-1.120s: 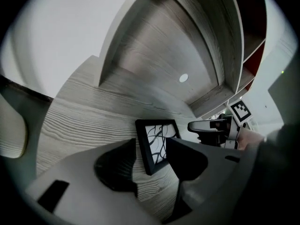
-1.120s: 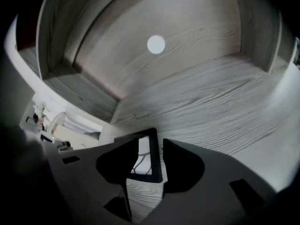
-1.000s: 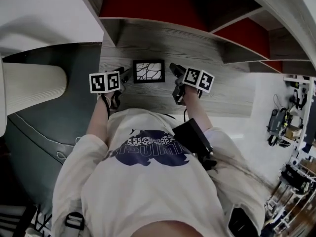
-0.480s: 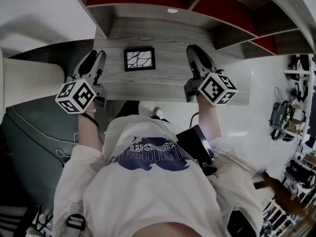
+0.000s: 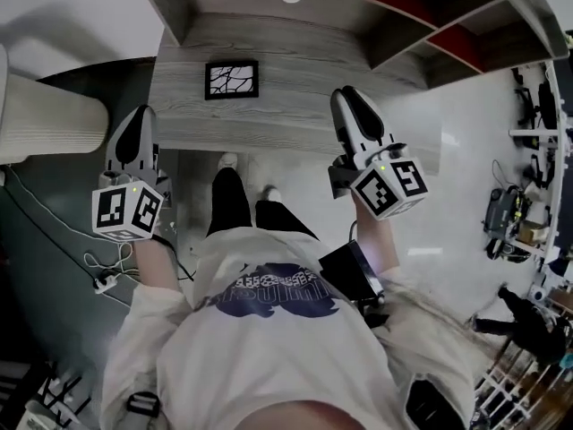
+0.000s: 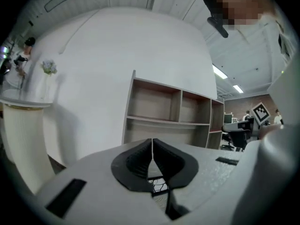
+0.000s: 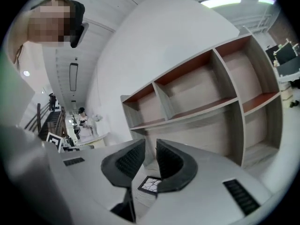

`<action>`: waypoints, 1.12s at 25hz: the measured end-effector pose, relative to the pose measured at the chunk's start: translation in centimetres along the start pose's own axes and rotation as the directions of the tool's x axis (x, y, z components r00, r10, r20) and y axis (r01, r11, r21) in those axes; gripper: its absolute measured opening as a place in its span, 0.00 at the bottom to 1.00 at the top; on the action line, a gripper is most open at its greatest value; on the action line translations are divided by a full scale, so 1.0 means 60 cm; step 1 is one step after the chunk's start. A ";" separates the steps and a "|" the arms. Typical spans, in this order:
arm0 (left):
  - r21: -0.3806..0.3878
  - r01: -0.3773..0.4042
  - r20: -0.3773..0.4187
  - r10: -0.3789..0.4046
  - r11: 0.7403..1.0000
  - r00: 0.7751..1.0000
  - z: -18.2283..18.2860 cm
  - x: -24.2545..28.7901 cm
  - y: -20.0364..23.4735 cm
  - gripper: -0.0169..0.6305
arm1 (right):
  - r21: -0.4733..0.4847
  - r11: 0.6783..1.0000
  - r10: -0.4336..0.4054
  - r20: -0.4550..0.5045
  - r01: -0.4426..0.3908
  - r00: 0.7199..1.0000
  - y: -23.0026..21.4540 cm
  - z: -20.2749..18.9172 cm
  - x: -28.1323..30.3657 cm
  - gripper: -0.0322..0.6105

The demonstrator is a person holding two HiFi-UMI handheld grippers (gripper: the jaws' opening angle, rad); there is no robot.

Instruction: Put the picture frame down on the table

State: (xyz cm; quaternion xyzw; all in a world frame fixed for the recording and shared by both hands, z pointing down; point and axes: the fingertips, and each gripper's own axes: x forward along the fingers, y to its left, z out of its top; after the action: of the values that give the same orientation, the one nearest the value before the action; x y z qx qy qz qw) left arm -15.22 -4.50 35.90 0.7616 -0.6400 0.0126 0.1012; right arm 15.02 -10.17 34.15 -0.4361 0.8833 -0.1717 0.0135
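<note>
The picture frame [image 5: 231,79], black-edged with a white cracked pattern, lies flat on the grey wood table [image 5: 304,61] near its back left. Neither gripper touches it. My left gripper [image 5: 139,115] hangs off the table's left edge, level, its jaws shut with nothing in them [image 6: 152,146]; the frame [image 6: 157,186] shows just below its pads. My right gripper [image 5: 351,98] hovers over the table's front right. Its jaws have just been closing and stand a little apart [image 7: 150,156], nothing between them. The frame [image 7: 151,184] lies far below and ahead.
A wood shelf unit with red-backed compartments [image 5: 403,16] stands behind the table [image 7: 206,97]. A white cylinder stand [image 5: 45,124] is at the left, cables [image 5: 103,276] lie on the floor, and equipment racks [image 5: 528,195] line the right.
Both grippers have left the frame's sides, risen and drawn back and apart towards the person. The left jaws have shut, the right have narrowed. The frame stays flat on the table.
</note>
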 end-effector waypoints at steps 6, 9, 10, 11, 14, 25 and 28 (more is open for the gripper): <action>-0.018 -0.115 0.023 0.115 0.993 0.993 -0.013 -0.097 -0.041 0.05 | -0.064 0.996 0.059 -0.015 -0.060 0.998 0.041 -0.002 -0.063 0.16; -0.032 -0.178 0.027 0.179 0.983 0.983 -0.016 -0.135 -0.034 0.04 | -0.122 0.990 0.064 -0.012 -0.065 0.998 0.068 -0.002 -0.079 0.16; -0.037 -0.187 0.034 0.188 0.982 0.982 -0.014 -0.146 -0.034 0.04 | -0.138 0.988 0.065 -0.010 -0.066 0.998 0.077 -0.002 -0.082 0.16; -0.036 -0.190 0.044 0.192 0.981 0.980 -0.010 -0.154 -0.035 0.04 | -0.151 0.986 0.068 -0.006 -0.068 0.998 0.086 -0.001 -0.084 0.16; 0.000 -0.187 0.079 0.187 0.982 0.979 0.005 -0.169 -0.041 0.04 | -0.181 0.981 0.074 0.014 -0.071 0.997 0.111 -0.003 -0.085 0.16; 0.145 -0.066 0.172 0.041 0.987 0.984 0.066 -0.160 -0.057 0.04 | -0.263 0.964 -0.015 0.082 0.036 0.997 0.177 -0.006 -0.078 0.09; 0.152 -0.051 0.202 0.019 0.987 0.979 0.081 -0.157 -0.055 0.04 | -0.290 0.956 -0.023 0.096 0.050 0.995 0.197 -0.007 -0.077 0.07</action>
State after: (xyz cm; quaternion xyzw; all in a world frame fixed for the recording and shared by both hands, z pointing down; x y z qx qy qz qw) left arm -14.20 4.36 29.28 0.7531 -0.6573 -0.0117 -0.0239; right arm 8.72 0.17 30.26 -0.4571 0.8891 -0.0194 -0.0135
